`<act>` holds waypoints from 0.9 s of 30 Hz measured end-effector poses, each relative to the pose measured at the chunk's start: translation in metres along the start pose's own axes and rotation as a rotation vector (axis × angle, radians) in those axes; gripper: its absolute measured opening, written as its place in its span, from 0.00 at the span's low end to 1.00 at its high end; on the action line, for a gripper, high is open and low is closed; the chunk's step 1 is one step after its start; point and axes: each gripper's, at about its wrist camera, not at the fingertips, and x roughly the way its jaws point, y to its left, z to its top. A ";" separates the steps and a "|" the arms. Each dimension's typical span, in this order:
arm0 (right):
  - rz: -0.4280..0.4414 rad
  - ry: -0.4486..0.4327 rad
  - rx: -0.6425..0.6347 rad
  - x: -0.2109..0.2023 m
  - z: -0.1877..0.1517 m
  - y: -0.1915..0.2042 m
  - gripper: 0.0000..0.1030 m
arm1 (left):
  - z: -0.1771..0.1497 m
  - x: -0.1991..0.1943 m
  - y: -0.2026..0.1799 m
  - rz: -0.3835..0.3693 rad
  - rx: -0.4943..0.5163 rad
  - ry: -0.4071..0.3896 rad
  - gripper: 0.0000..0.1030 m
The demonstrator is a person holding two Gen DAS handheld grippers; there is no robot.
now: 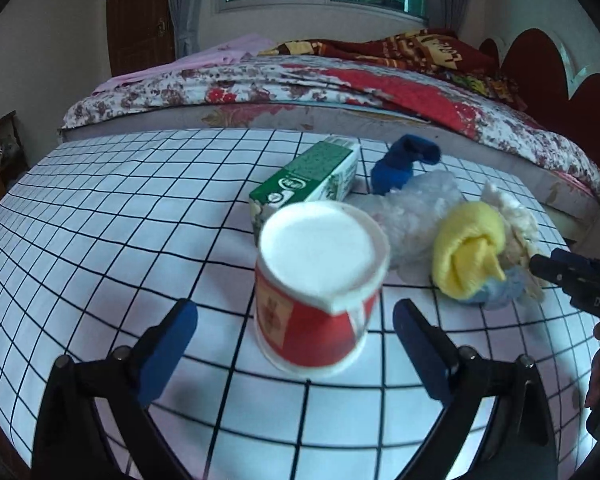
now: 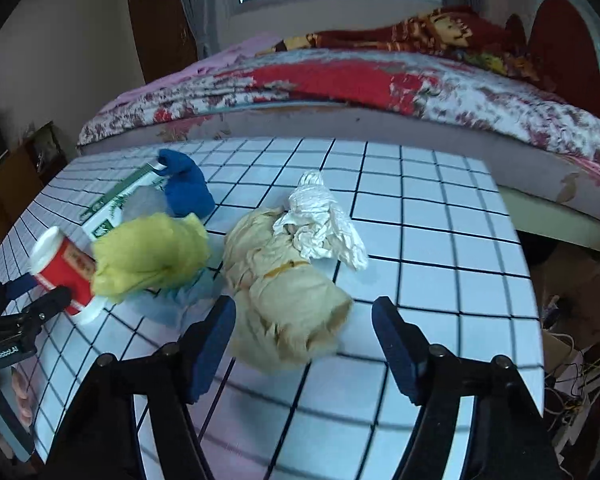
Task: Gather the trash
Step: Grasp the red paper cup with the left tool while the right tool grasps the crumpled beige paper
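We see the left gripper [image 1: 296, 344], jaws apart, straddling an upright red-and-white paper cup [image 1: 316, 284] on the grid-patterned desk [image 1: 100, 220], pads not touching. Green carton [image 1: 312, 176] behind it. Further right, the right gripper [image 2: 304, 344], jaws apart around a crumpled beige paper wad [image 2: 284, 296], no contact visible.

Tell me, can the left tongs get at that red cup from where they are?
Probably yes. The left tongs stand open with the red cup upright between their fingers, neither pad touching it. The green carton lies behind the cup, not in the way, and the right tongs are off beside the yellow cloth.
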 end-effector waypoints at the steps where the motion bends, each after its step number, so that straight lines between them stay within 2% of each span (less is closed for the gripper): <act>1: 0.003 0.012 -0.008 0.005 0.001 0.001 0.70 | 0.001 0.003 0.000 -0.001 0.000 0.006 0.95; 3: 0.011 0.043 -0.012 0.018 0.002 0.002 0.69 | 0.003 0.010 0.000 0.009 0.007 0.021 0.94; 7: 0.037 0.045 0.005 0.022 0.004 0.000 0.56 | 0.004 0.020 0.000 0.004 0.013 0.046 0.87; 9: 0.040 0.053 -0.010 0.023 0.004 0.004 0.46 | 0.004 0.022 -0.002 -0.011 0.020 0.060 0.76; 10: 0.036 0.052 -0.018 0.023 0.003 0.005 0.43 | 0.004 0.022 -0.003 -0.020 0.021 0.062 0.62; 13: 0.044 0.053 -0.018 0.021 0.000 0.004 0.32 | 0.001 0.017 -0.009 -0.028 0.050 0.060 0.55; 16: 0.043 0.028 -0.010 0.007 -0.007 0.003 0.24 | -0.006 0.004 -0.015 -0.038 0.085 0.041 0.53; 18: 0.048 0.003 0.003 -0.007 -0.014 0.002 0.23 | -0.012 -0.010 -0.019 -0.051 0.094 0.021 0.53; 21: 0.128 -0.020 0.050 -0.027 -0.023 -0.002 0.23 | -0.021 -0.028 -0.024 -0.067 0.101 -0.001 0.53; 27: 0.085 -0.071 0.034 -0.067 -0.046 0.007 0.23 | -0.039 -0.063 -0.038 -0.081 0.129 -0.043 0.53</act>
